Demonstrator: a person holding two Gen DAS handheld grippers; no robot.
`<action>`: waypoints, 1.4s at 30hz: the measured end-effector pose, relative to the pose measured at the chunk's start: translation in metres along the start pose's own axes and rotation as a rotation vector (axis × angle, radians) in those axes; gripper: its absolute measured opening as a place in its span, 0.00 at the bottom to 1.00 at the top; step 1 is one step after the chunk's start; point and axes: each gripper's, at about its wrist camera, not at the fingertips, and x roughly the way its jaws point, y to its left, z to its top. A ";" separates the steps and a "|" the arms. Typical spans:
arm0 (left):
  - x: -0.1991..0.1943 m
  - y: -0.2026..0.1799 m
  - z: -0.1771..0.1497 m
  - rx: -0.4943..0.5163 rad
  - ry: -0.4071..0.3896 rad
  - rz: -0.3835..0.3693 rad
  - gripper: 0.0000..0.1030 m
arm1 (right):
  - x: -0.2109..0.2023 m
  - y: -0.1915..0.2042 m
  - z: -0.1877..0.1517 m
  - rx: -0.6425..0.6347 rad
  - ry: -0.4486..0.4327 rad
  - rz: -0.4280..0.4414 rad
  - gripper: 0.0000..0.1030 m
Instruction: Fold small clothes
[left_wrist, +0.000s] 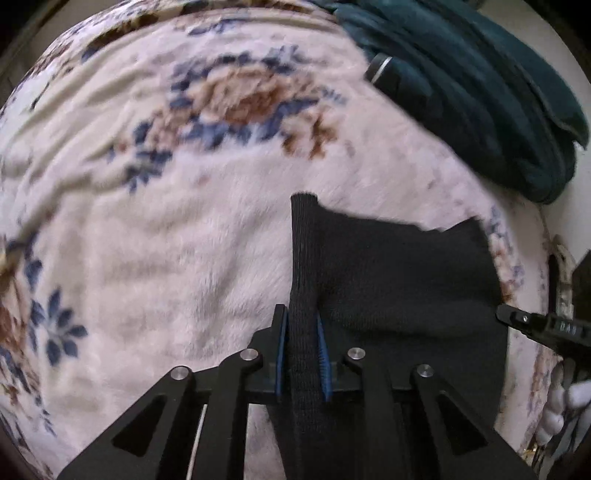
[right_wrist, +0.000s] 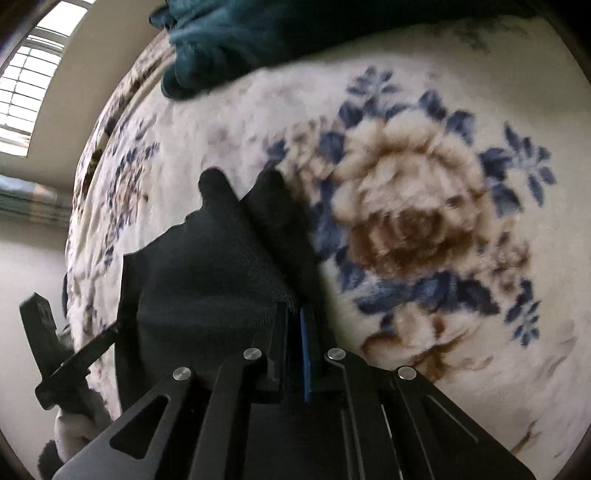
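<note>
A small black knit garment (left_wrist: 399, 280) hangs stretched between my two grippers above a floral blanket (left_wrist: 155, 229). My left gripper (left_wrist: 301, 317) is shut on a ribbed band of the garment, which runs up between its blue pads. My right gripper (right_wrist: 295, 314) is shut on another edge of the black garment (right_wrist: 207, 273), which drapes to the left of its fingers. The right gripper also shows at the right edge of the left wrist view (left_wrist: 535, 325); the left gripper shows at the lower left of the right wrist view (right_wrist: 74, 362).
A dark teal fleece blanket (left_wrist: 480, 92) is bunched at the far side of the bed, and it also shows in the right wrist view (right_wrist: 229, 40). A window (right_wrist: 26, 85) and a wall lie beyond the bed's left edge. The floral blanket (right_wrist: 424, 206) covers the bed.
</note>
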 end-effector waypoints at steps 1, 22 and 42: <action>-0.005 0.000 0.002 0.003 -0.008 -0.009 0.30 | -0.005 -0.001 0.004 0.023 0.014 0.039 0.09; 0.025 0.013 0.025 -0.120 0.009 -0.110 0.25 | 0.023 0.037 0.049 -0.107 -0.013 -0.073 0.09; -0.041 -0.002 -0.267 -0.890 -0.115 -0.412 0.76 | -0.031 -0.097 -0.113 0.134 0.203 0.167 0.89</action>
